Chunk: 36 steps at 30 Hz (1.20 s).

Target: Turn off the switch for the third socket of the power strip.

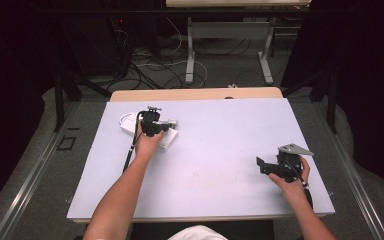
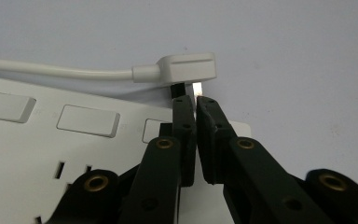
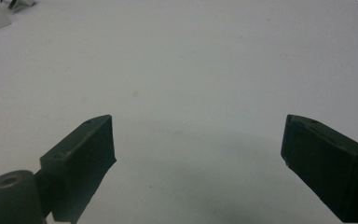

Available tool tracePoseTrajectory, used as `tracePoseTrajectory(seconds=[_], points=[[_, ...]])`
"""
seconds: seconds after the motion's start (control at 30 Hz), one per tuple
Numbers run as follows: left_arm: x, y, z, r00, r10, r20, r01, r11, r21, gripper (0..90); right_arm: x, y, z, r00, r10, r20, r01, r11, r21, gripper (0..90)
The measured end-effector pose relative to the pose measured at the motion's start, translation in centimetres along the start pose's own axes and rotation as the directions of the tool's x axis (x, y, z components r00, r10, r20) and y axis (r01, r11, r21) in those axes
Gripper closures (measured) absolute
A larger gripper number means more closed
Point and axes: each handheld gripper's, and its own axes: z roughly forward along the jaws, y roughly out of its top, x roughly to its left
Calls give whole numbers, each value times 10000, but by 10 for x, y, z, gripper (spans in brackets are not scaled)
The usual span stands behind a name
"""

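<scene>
White power strip [image 2: 51, 140] flat on the table's left, white angled plug [image 2: 186, 71] at its end.

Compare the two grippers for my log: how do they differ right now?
The left gripper has its jaws nearly closed at a white plug over the power strip; the right gripper has its jaws wide apart over bare table. The left is farther from the person, the right nearer. Both are hand-held, with black jaws.

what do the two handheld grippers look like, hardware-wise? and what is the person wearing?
Both are black. The left gripper has flat jaws on linkage arms with brass-coloured pivot bushings, and a black cable trailing from it. The right gripper has blocky dark pads and carries a grey three-cornered plate on top. Forearms are bare, no sleeves; a white garment shows at the bottom edge.
</scene>
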Motion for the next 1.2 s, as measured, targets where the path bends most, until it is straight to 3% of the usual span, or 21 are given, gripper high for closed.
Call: tracePoseTrajectory(seconds=[1.2], points=[[-2,-2,2,9998,198,-60,-198,9998,3,897,0,0,0,10000,21,-84,-21,10000,-23,92]])
